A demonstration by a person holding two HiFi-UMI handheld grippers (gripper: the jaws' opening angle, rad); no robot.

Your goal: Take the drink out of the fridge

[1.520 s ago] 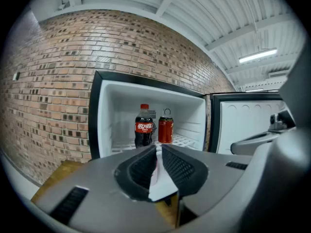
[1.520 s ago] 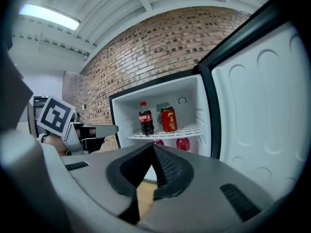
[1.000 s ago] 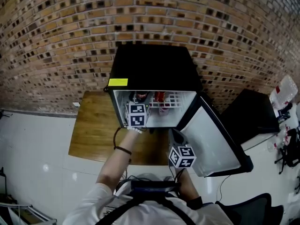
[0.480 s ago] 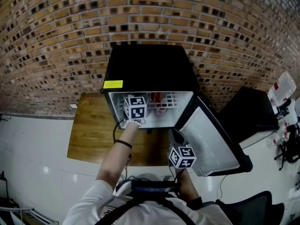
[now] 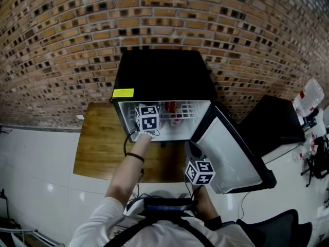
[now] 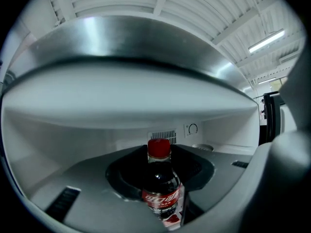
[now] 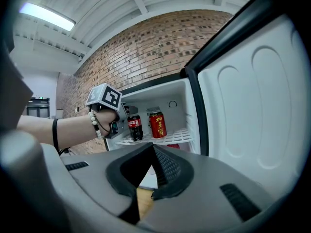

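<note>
A small cola bottle (image 6: 163, 188) with a red cap stands on the fridge's white wire shelf (image 7: 177, 136), beside a red can (image 7: 156, 124). My left gripper (image 6: 163, 171) reaches into the black mini fridge (image 5: 164, 71), and its jaws are closing with the bottle between them. I see no firm press of the pads on the bottle. From the right gripper view, the left gripper (image 7: 125, 124) sits right at the bottle (image 7: 134, 126). My right gripper (image 7: 152, 147) hangs low in front of the fridge, shut and empty, next to the open door (image 5: 231, 148).
The fridge stands on a wooden board (image 5: 100, 143) against a brick wall (image 5: 61, 45). Its door swings out to the right. A black case (image 5: 272, 125) lies farther right on the white floor, with plastic-wrapped items (image 5: 308, 99) beyond it.
My left gripper has pushed a little deeper into the fridge, toward the bottle. The right gripper has stayed where it was.
</note>
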